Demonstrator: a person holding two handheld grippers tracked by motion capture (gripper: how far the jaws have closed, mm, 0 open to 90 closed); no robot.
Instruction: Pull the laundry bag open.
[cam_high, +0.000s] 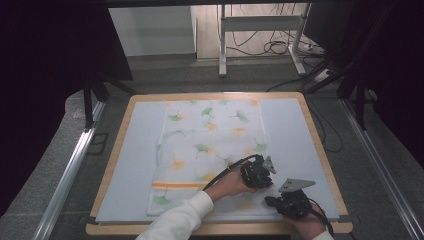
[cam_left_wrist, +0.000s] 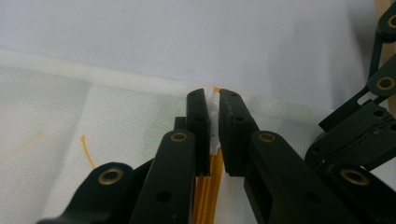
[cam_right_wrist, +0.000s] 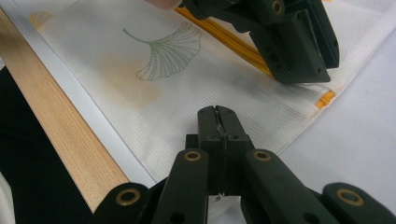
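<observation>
Right gripper (cam_right_wrist: 218, 122): nearest the lens, jaws clamped on the near right corner of the cloth (cam_high: 210, 150).
Left gripper (cam_left_wrist: 214, 122): jaws pinched a fold of cloth at the orange stripe (cam_left_wrist: 208, 184).
Cloth: lay flat on the pale mat (cam_high: 295, 135), right edge gripped.
Table (cam_high: 112, 165): wooden rim around the mat.

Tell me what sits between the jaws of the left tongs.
In the left gripper view, the left tongs pinch a raised fold of the white cloth at its edge, on the orange stripe.
</observation>
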